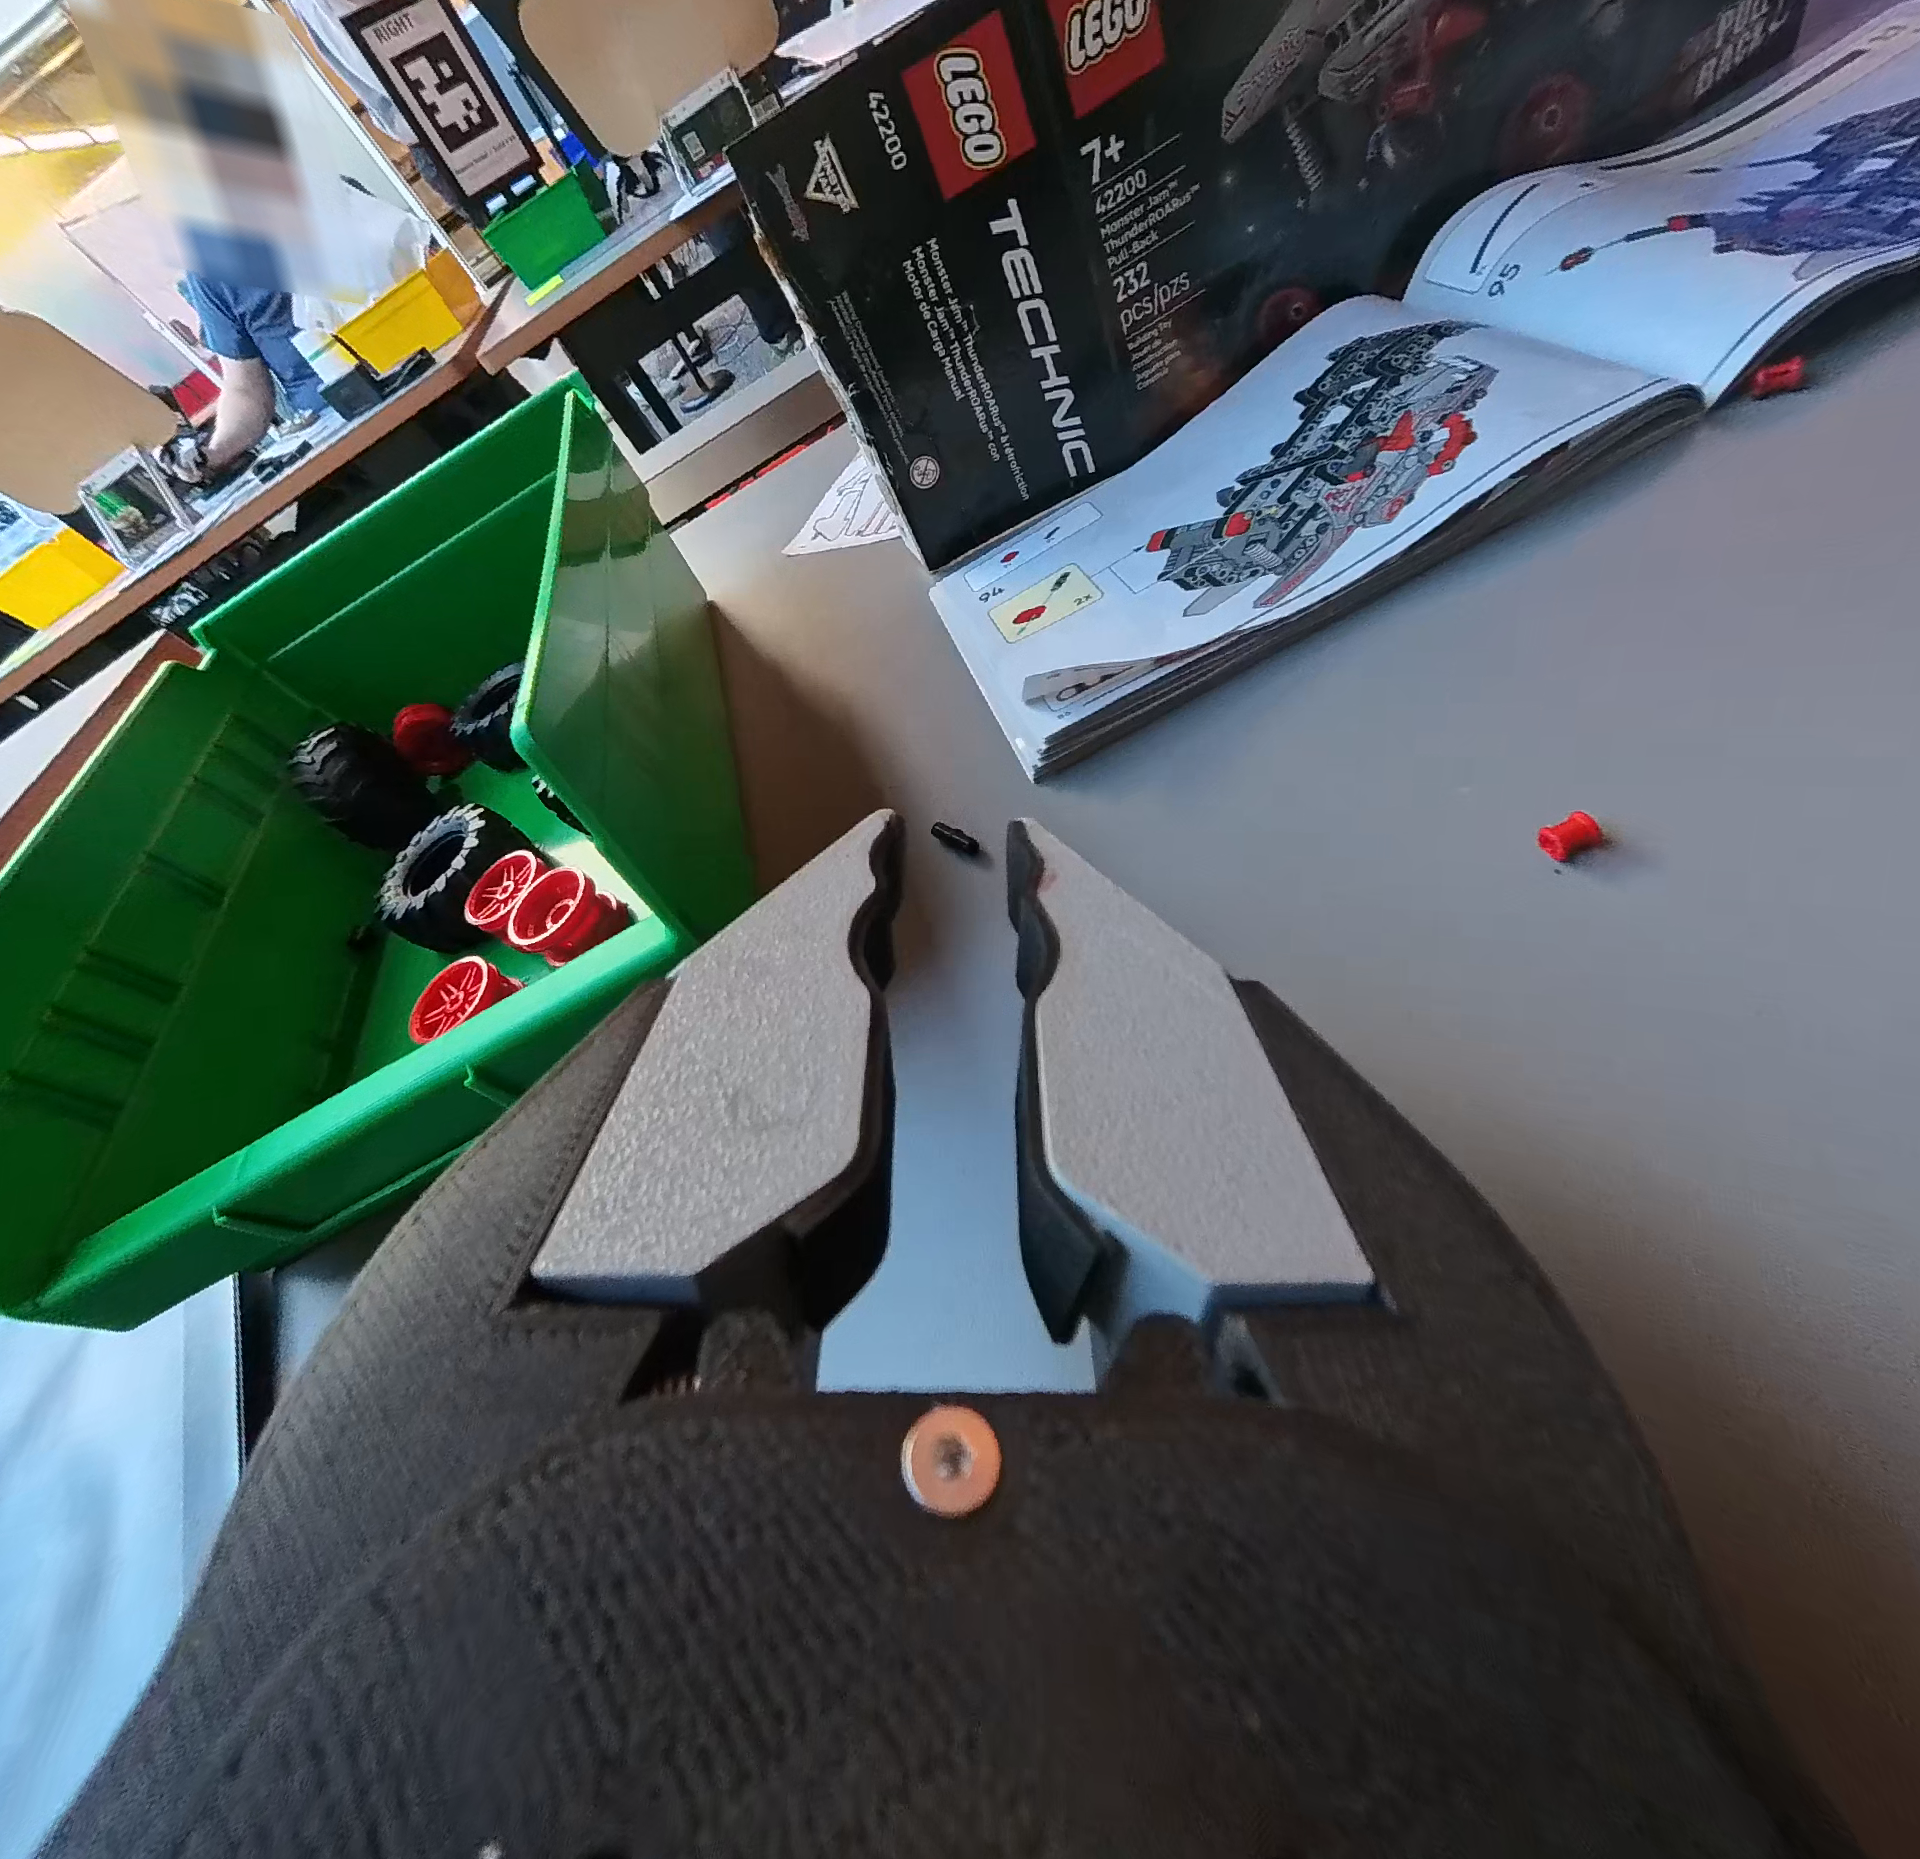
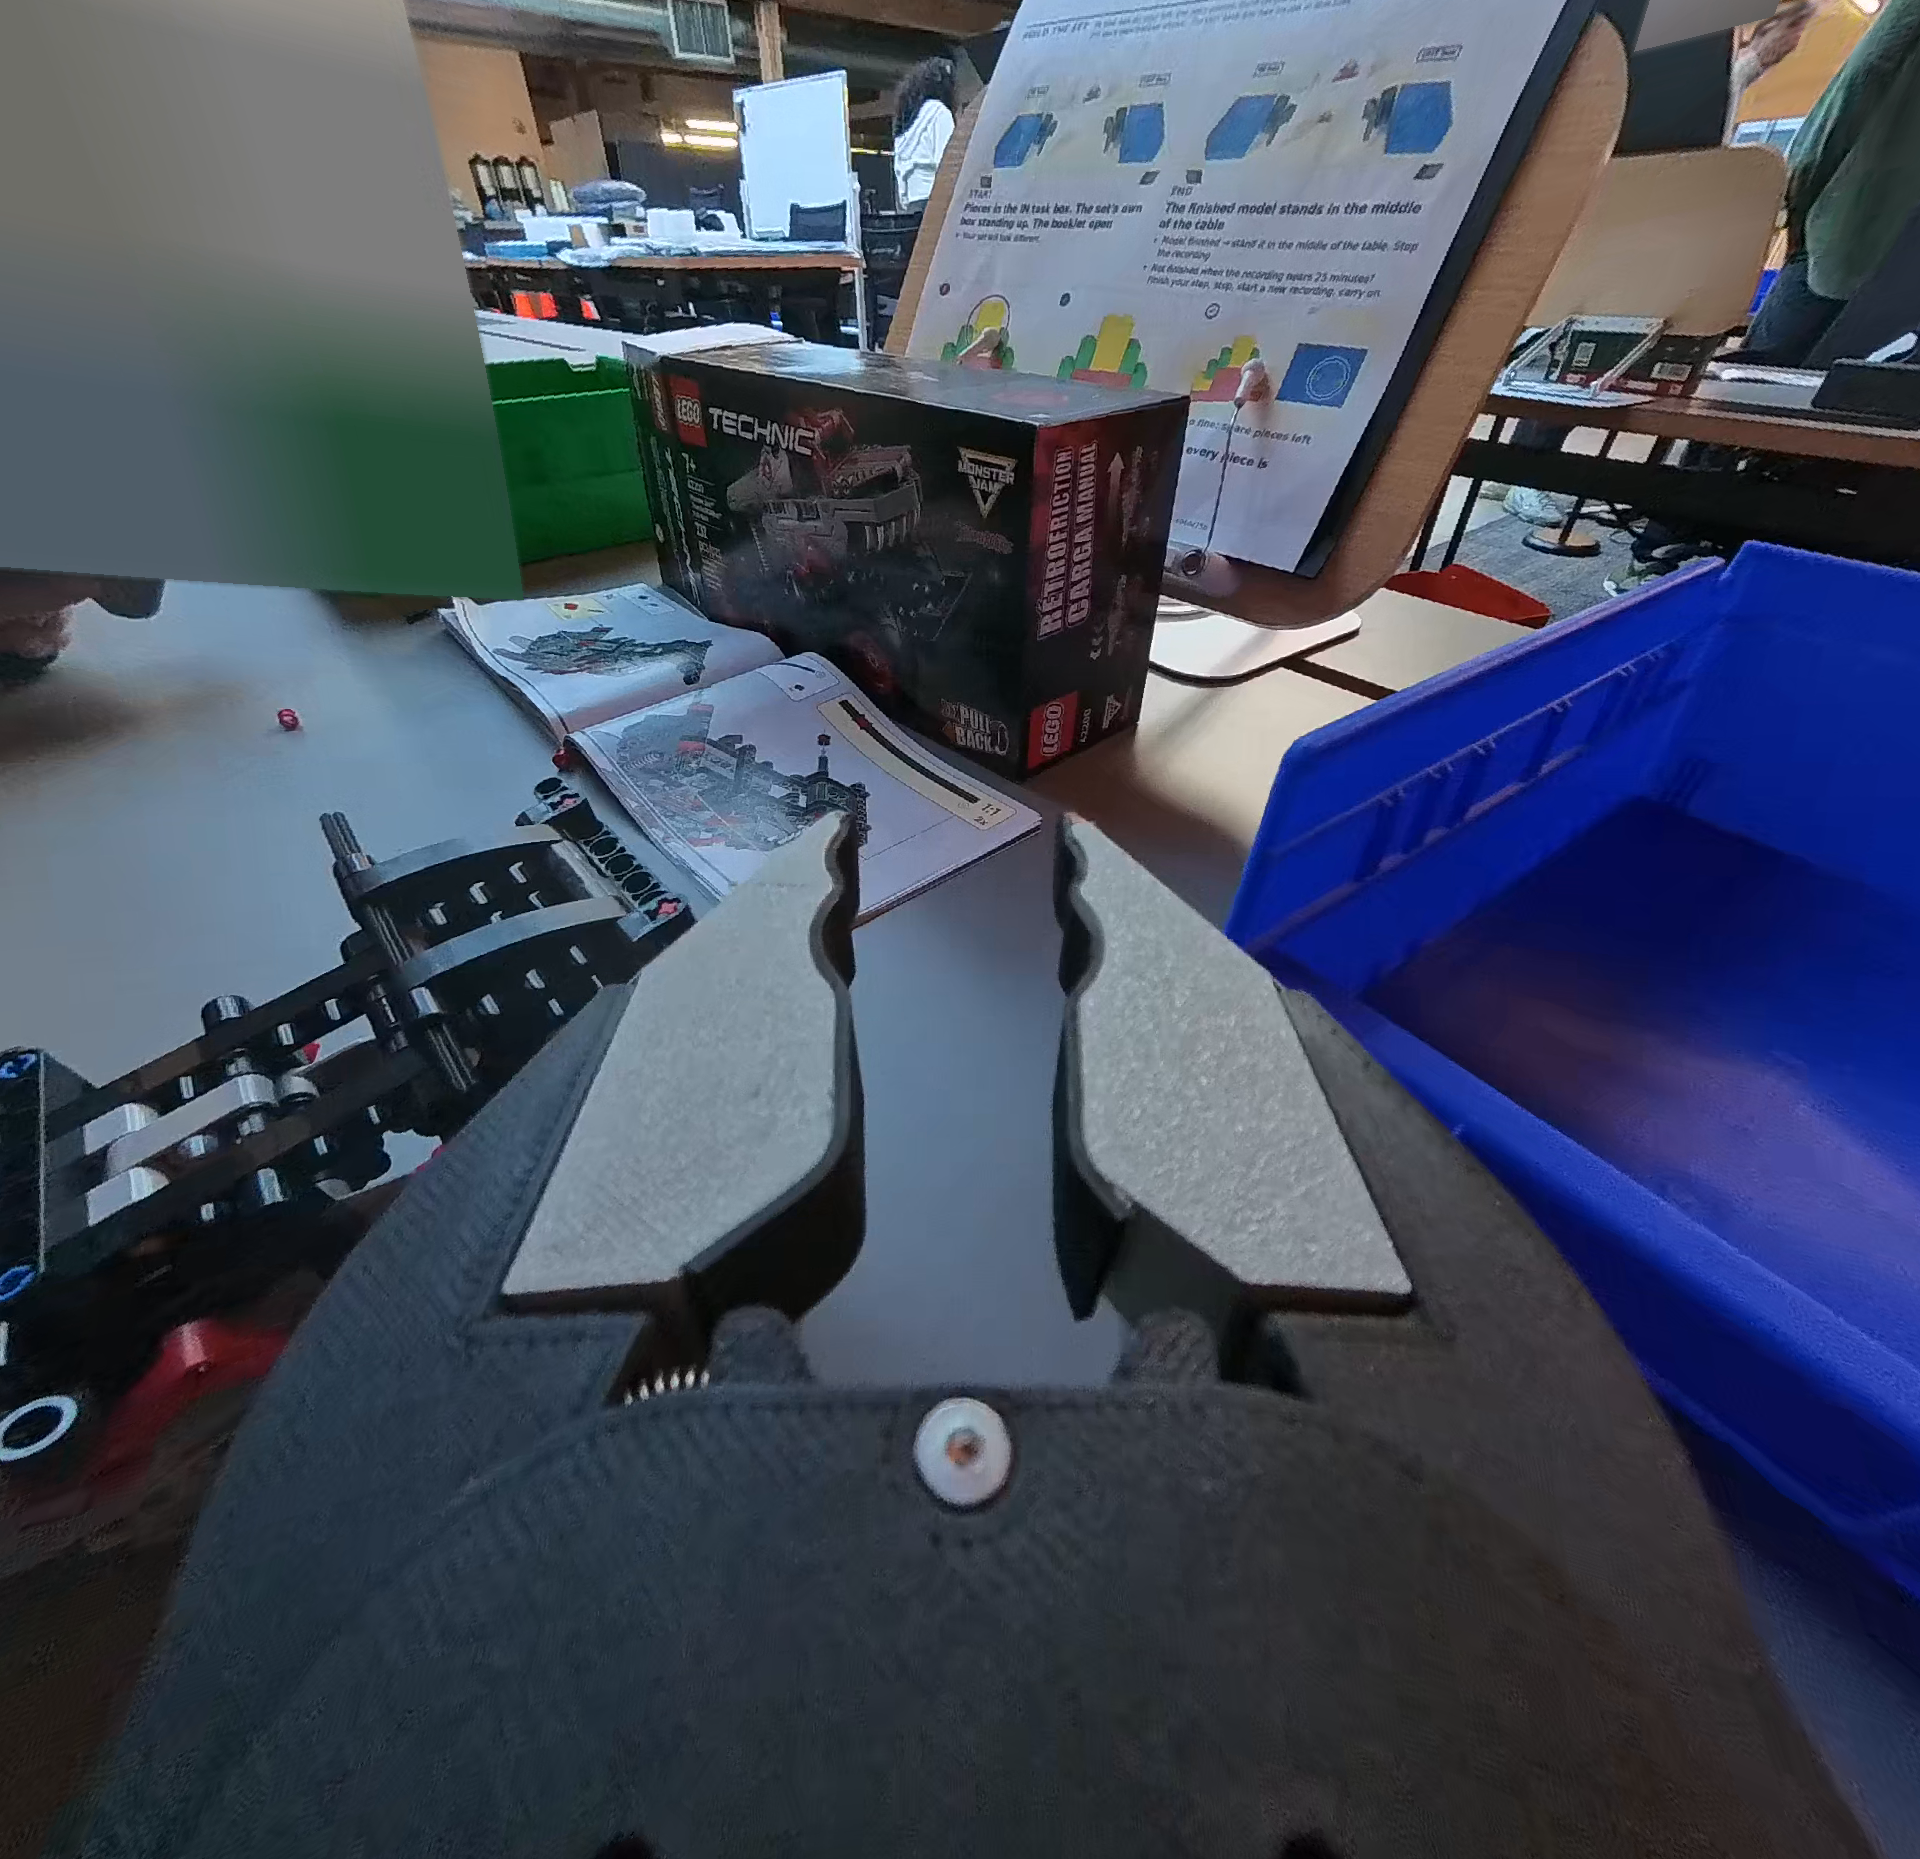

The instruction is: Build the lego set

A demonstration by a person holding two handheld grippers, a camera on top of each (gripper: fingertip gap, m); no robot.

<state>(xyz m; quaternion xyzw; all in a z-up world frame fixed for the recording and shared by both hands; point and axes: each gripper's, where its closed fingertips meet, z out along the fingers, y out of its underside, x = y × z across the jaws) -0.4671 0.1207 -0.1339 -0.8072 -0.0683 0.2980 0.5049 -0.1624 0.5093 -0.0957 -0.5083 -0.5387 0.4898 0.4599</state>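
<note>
The left gripper (image 1: 954, 853), grainy grey fingers on ribbed black plastic, stands parted and empty above a tiny black cylindrical pin (image 1: 956, 839) on the smooth grey table (image 1: 1455, 1082). The right gripper (image 2: 956, 874) gapes wider, holding nothing, beside the studded black beam chassis (image 2: 312, 1030), perhaps touching it. Glossy red wheel hubs (image 1: 520, 905) lie in the green plastic bin (image 1: 623, 614).

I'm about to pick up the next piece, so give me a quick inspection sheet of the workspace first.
Surface: grey tabletop, mostly bare.
Job's things: small black pin just beyond the left hand-held gripper; red bush; open instruction booklet; black set box upright; part-built black model; green bin holding tyres and red wheels.
Clutter: blue bin, inside looks empty.
Grippers: both open; right hand-held gripper holds nothing.
Cables: nothing seen.
Surroundings: instruction sheet on stand; other tables, people.
</note>
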